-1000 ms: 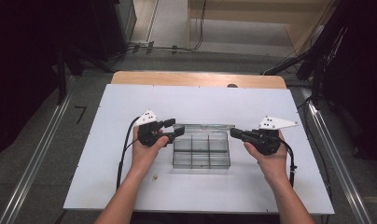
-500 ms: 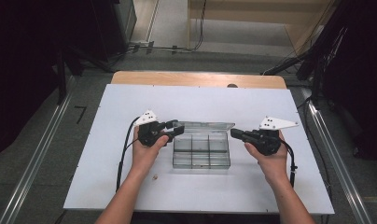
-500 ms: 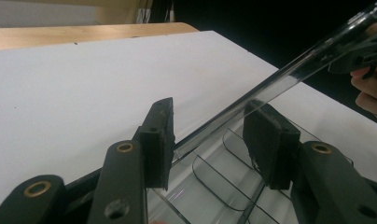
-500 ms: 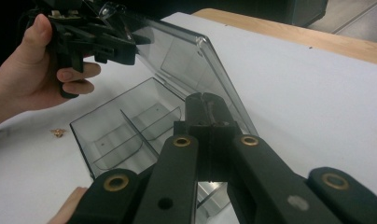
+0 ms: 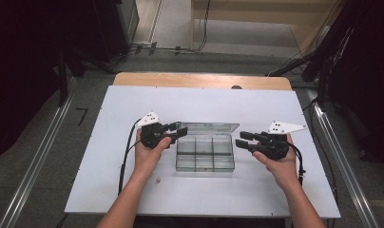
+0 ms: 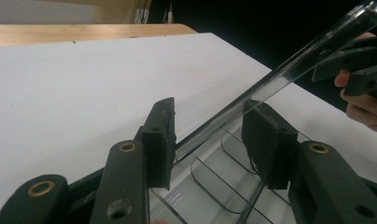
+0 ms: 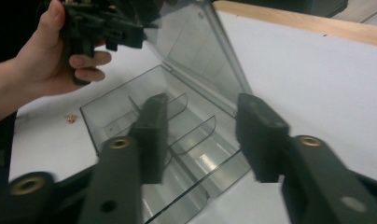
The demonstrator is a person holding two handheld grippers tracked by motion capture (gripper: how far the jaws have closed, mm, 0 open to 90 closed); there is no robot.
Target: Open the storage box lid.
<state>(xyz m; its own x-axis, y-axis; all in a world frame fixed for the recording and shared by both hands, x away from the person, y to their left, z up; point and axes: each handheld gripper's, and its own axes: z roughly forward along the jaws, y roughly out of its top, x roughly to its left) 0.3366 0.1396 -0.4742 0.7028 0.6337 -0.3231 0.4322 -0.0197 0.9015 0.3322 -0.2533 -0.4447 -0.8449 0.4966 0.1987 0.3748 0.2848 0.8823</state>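
Observation:
A clear plastic compartment box (image 5: 204, 154) lies mid-table with its lid (image 5: 209, 128) raised at the far side. My left gripper (image 5: 179, 130) is at the lid's left end. In the left gripper view its jaws (image 6: 207, 140) stand apart with the lid's edge (image 6: 280, 70) running between them, close to the left pad; they have been closing. My right gripper (image 5: 242, 139) hovers just right of the box. Its jaws (image 7: 200, 130) have just been opening, with nothing gripped and the empty compartments (image 7: 130, 116) beyond them.
A small brownish bit (image 5: 158, 180) lies on the white table (image 5: 109, 142) near my left wrist. A wooden strip (image 5: 199, 80) runs along the table's far edge. Cables trail from both grippers toward the near edge.
My right gripper's jaws have gone from shut to apart. The left jaws have narrowed a little around the lid's edge. Neither hand has shifted noticeably.

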